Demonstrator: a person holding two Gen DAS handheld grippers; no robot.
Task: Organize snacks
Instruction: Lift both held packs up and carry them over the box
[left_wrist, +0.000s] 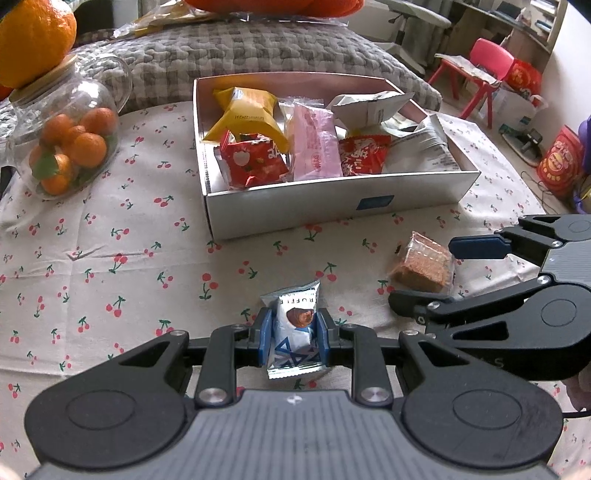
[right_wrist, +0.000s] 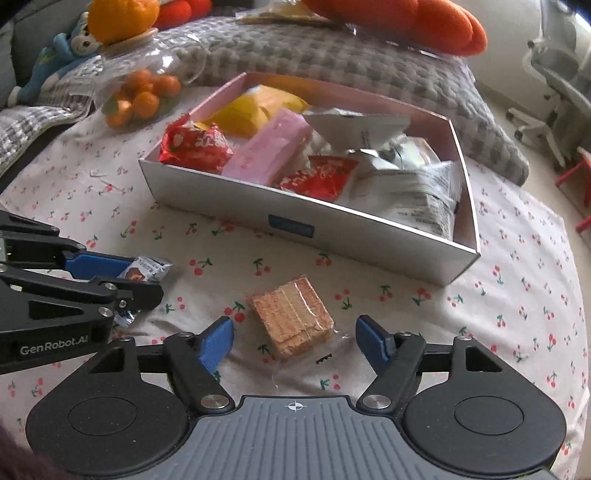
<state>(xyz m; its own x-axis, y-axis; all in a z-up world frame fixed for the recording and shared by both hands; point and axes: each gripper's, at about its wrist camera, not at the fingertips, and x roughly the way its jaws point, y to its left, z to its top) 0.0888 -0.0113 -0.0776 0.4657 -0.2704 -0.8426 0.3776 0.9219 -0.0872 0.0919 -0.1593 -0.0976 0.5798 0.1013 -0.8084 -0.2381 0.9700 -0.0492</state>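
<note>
Your left gripper is pinching a small silver-and-blue truffle packet, blue pads tight on both sides of it, packet upright-ish w/ its top edge pointing away from you, over the cherry-print tablecloth. Your right gripper has its fingers spread wide, nothing pressed btwn them; the wafer snack in clear wrap sits on the cloth in the gap, closer to the left pad, not touched by either pad as far as the right wrist view shows. From the left wrist view the same wafer lies just right of the truffle packet, near the box's front wall. The white box sits beyond both grippers on the cloth, open on top, already holding a yellow pack at the back left, two red packs, a pink wrapped bar down the middle, and white/silver bags at the right end. Glass jar of small oranges stands left of the box, well apart from it. Grey knit blanket lies behind the box.
</note>
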